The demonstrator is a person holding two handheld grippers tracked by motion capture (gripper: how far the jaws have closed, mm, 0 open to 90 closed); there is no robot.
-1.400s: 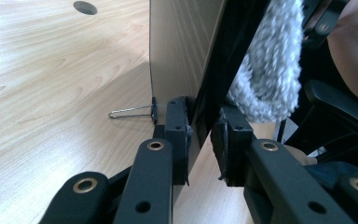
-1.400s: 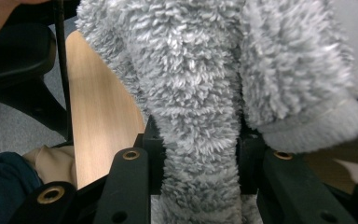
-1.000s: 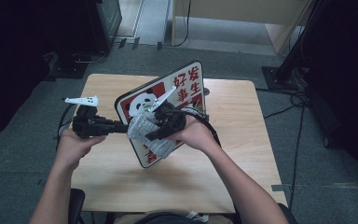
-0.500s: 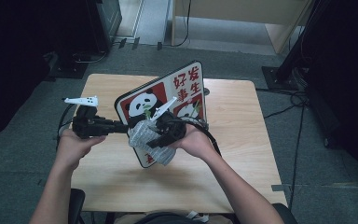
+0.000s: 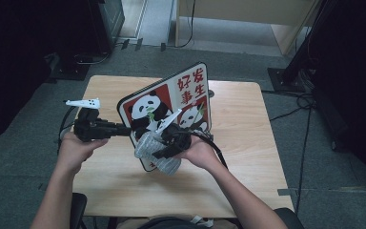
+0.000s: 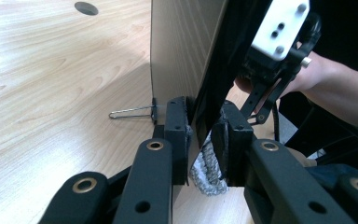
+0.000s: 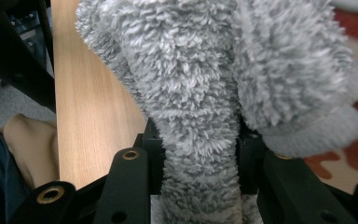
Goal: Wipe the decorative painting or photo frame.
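Observation:
A panda sign board [image 5: 186, 90] with red characters stands tilted on edge on the wooden table [image 5: 248, 119]. My left gripper [image 5: 126, 129] is shut on the board's left edge; in the left gripper view its pads [image 6: 179, 126] clamp the board [image 6: 182, 46] edge-on. My right gripper [image 5: 161, 148] is shut on a grey fluffy cloth [image 5: 169, 164] and presses it against the board's lower printed face. The cloth [image 7: 205, 70] bulges out between the right gripper's jaws [image 7: 198, 140], with red print of the board [image 7: 354, 158] behind. The cloth's end [image 6: 207, 175] shows below the left jaws.
A thin wire stand [image 6: 130, 112] sticks out behind the board's back. A round cable hole [image 6: 86, 8] lies at the table's far side. Dark equipment and stands [image 5: 305, 52] surround the table on the grey floor. The person's lap [image 7: 23, 144] is by the near edge.
The right hand has slid down the board's face with the cloth, toward the lower edge. The left gripper and the board have stayed put.

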